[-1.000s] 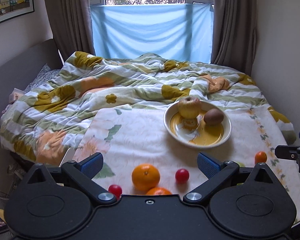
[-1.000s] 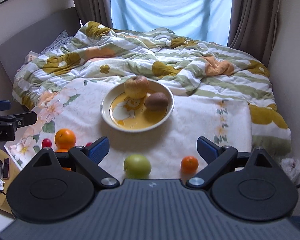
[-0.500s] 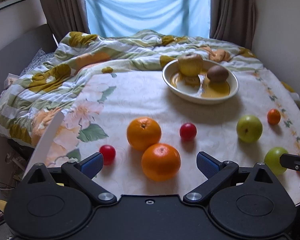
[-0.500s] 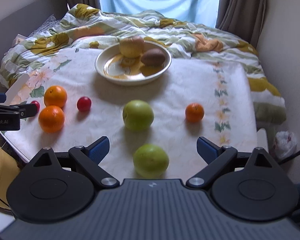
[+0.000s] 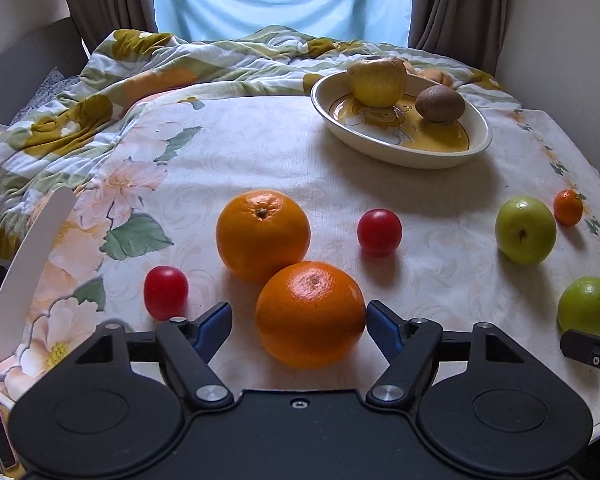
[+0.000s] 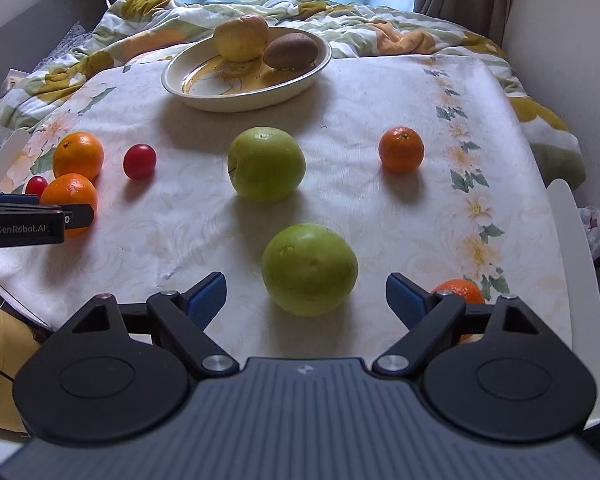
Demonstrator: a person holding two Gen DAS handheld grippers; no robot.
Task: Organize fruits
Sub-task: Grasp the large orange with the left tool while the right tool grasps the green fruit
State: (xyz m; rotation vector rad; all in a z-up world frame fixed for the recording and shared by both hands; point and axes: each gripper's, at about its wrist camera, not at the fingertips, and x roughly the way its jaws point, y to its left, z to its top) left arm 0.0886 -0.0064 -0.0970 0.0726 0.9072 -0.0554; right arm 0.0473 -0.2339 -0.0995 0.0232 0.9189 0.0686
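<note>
The left tongs point(image 5: 299, 325) have just been closing around the near orange point(image 5: 310, 314); the right pad point(image 5: 382, 327) looks to touch it, the left pad stands clear. The right tongs point(image 6: 306, 294) are apart, flanking the near green apple point(image 6: 309, 269) without contact. Both fruits sit on the cloth-covered surface point(image 6: 380, 216). The far bowl point(image 6: 204, 98) holds a yellow apple point(image 6: 241, 37) and kiwi point(image 6: 291, 51).

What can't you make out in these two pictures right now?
- Small orange, right wrist view: mostly hidden behind the right gripper's finger.
- Near tomato, right wrist view: partly hidden by the near orange and left gripper.
- Left gripper's grip on the near orange, left wrist view: right pad looks touching, left apart.
</note>
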